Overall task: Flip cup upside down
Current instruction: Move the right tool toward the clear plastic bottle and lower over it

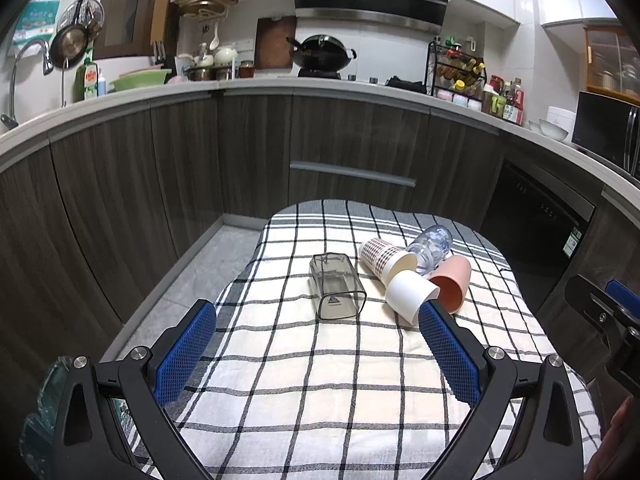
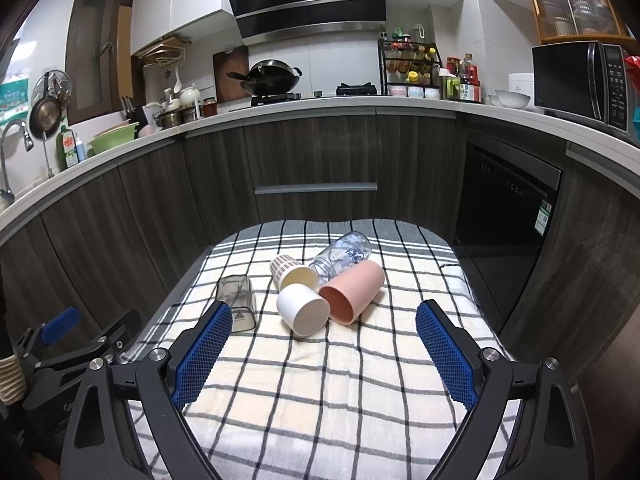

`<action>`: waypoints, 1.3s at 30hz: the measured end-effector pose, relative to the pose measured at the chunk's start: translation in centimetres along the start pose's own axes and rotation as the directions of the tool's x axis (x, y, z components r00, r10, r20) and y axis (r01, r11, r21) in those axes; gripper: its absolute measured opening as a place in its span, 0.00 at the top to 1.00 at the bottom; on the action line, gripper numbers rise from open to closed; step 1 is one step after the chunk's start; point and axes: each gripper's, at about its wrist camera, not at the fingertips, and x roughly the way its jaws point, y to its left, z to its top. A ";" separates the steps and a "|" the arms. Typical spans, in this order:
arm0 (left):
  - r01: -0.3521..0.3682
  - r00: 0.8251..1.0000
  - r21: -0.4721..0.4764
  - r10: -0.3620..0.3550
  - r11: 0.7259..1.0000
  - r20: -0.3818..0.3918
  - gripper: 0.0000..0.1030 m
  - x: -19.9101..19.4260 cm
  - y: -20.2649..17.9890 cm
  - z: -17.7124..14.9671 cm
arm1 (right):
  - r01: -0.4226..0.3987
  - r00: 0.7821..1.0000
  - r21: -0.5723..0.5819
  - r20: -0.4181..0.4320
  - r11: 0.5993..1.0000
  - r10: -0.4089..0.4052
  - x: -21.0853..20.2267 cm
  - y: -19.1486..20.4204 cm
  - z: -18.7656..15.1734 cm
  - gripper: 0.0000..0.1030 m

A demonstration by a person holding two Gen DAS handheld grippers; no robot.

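Note:
Several cups lie on their sides on a checked cloth [image 1: 304,380] [image 2: 320,392]: a smoky square cup [image 1: 336,286] [image 2: 238,300], a white cup [image 1: 410,294] [image 2: 304,308], a pink cup [image 1: 452,284] [image 2: 354,290], a checked paper cup [image 1: 384,258] [image 2: 292,272] and a clear printed bottle [image 1: 430,246] [image 2: 342,254]. My left gripper [image 1: 318,322] is open and empty, short of the smoky cup. My right gripper [image 2: 324,322] is open and empty, short of the white cup. The right gripper also shows at the right edge of the left wrist view [image 1: 608,316].
The clothed table stands in front of dark wood kitchen cabinets [image 2: 316,160] with a countertop holding a wok [image 2: 272,76], spice rack [image 2: 410,66] and microwave [image 2: 580,82]. A dishwasher front [image 2: 504,200] is at the right. The floor [image 1: 208,272] lies left of the table.

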 end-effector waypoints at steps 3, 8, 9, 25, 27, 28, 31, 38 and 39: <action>-0.005 1.000 -0.008 0.005 1.000 -0.021 0.00 0.8 0.1 0.6 | -0.001 1.000 0.007 -0.014 1.000 0.001 0.8 -0.3 0.5 0.09; -0.006 0.999 -0.018 0.005 1.000 -0.046 0.00 2.1 0.1 1.3 | -0.006 0.999 0.026 -0.043 1.000 0.007 2.2 -0.8 1.4 0.09; -0.005 0.999 -0.020 0.004 1.000 -0.054 0.00 2.5 0.1 1.5 | -0.006 0.999 0.031 -0.051 1.000 0.008 2.6 -0.9 1.6 0.09; -0.035 0.989 -0.018 0.032 0.999 -0.146 0.00 8.4 -0.1 4.0 | -0.008 0.989 0.061 -0.145 0.998 0.017 8.8 -1.9 4.3 0.09; -0.039 0.987 -0.016 0.036 0.999 -0.158 0.00 9.0 -0.1 4.3 | -0.007 0.988 0.059 -0.151 0.998 0.016 9.5 -1.9 4.6 0.09; -0.043 0.985 -0.014 0.040 0.999 -0.165 0.00 9.5 0.0 4.5 | -0.006 0.988 0.059 -0.156 0.998 0.015 9.9 -1.9 4.8 0.09; -0.050 0.982 -0.005 0.048 0.999 -0.181 0.00 10.5 -0.1 5.1 | -0.001 0.985 0.060 -0.175 0.998 0.012 11.1 -2.0 5.3 0.09; -0.061 0.973 -0.005 0.059 0.998 -0.224 0.00 13.9 0.0 6.8 | 0.017 0.966 0.061 -0.259 0.998 -0.001 15.5 -1.8 6.8 0.09; -0.063 0.971 -0.001 0.061 0.998 -0.230 0.00 14.4 -0.1 7.0 | 0.021 0.963 0.060 -0.270 0.998 -0.004 16.3 -1.8 7.1 0.09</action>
